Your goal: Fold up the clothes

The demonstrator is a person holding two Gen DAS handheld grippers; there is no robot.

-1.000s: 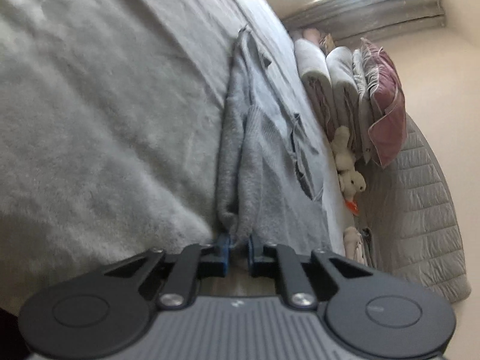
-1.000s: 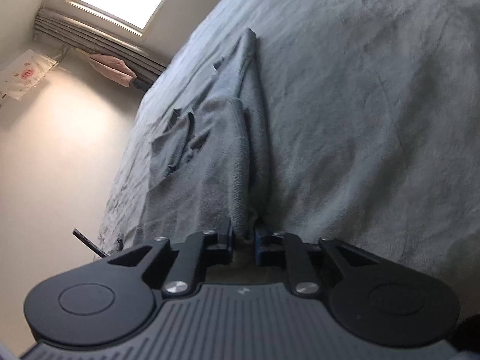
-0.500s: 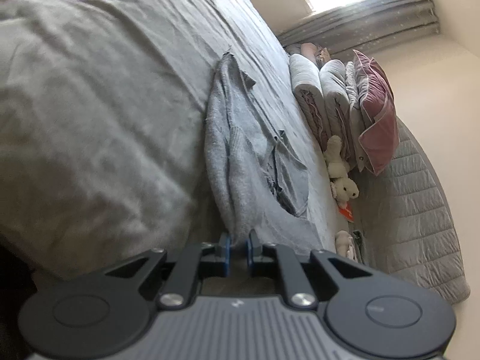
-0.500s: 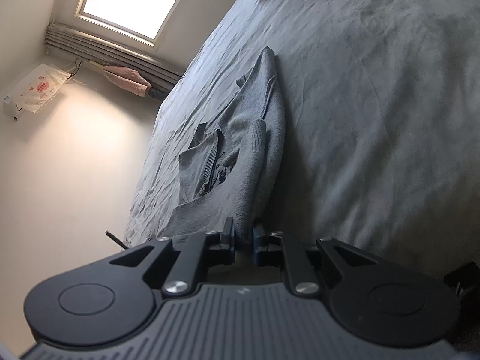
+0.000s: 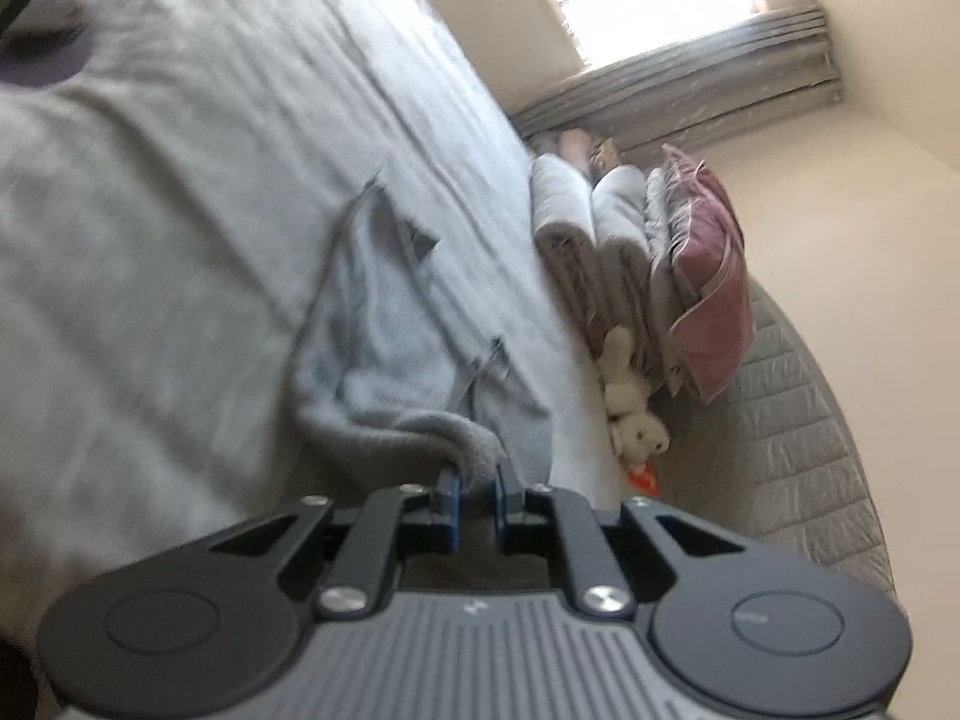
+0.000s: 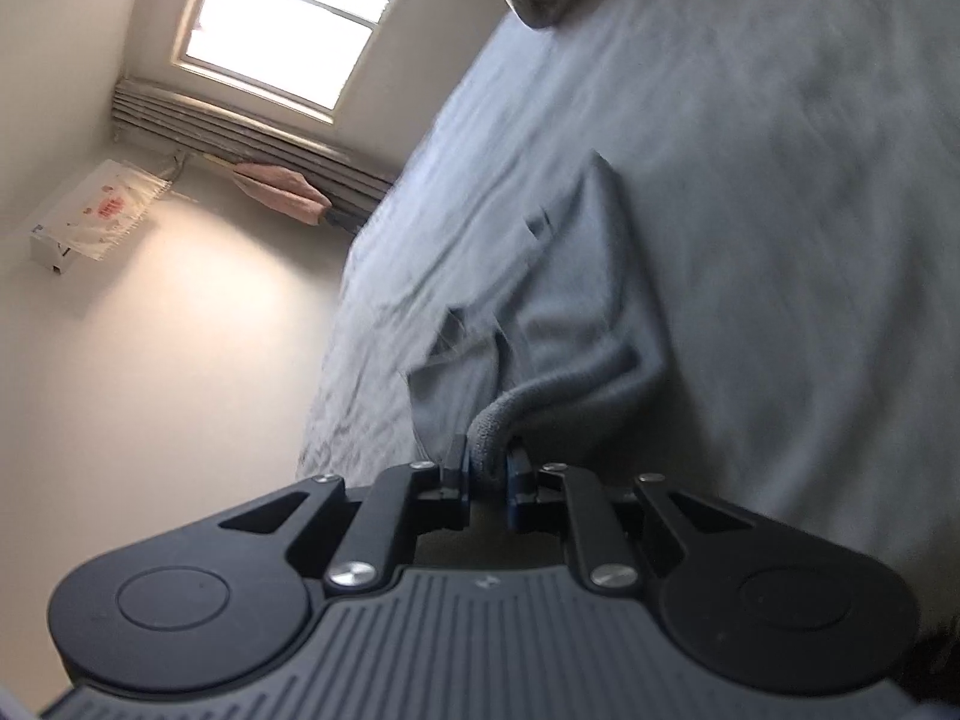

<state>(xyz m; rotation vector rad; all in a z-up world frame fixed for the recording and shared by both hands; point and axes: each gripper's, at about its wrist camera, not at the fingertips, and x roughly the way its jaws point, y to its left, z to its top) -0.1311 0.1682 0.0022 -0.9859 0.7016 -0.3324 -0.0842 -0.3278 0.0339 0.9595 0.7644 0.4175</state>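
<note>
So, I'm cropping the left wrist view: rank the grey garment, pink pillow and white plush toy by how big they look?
1. Grey garment, though nearness inflates it.
2. Pink pillow.
3. White plush toy.

Both tongs, left [image 5: 474,474] and right [image 6: 486,462], clamped nearly closed

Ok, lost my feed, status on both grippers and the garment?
Left gripper shut on grey garment hem. Right gripper same. Nothing in the way on the bed.
</note>
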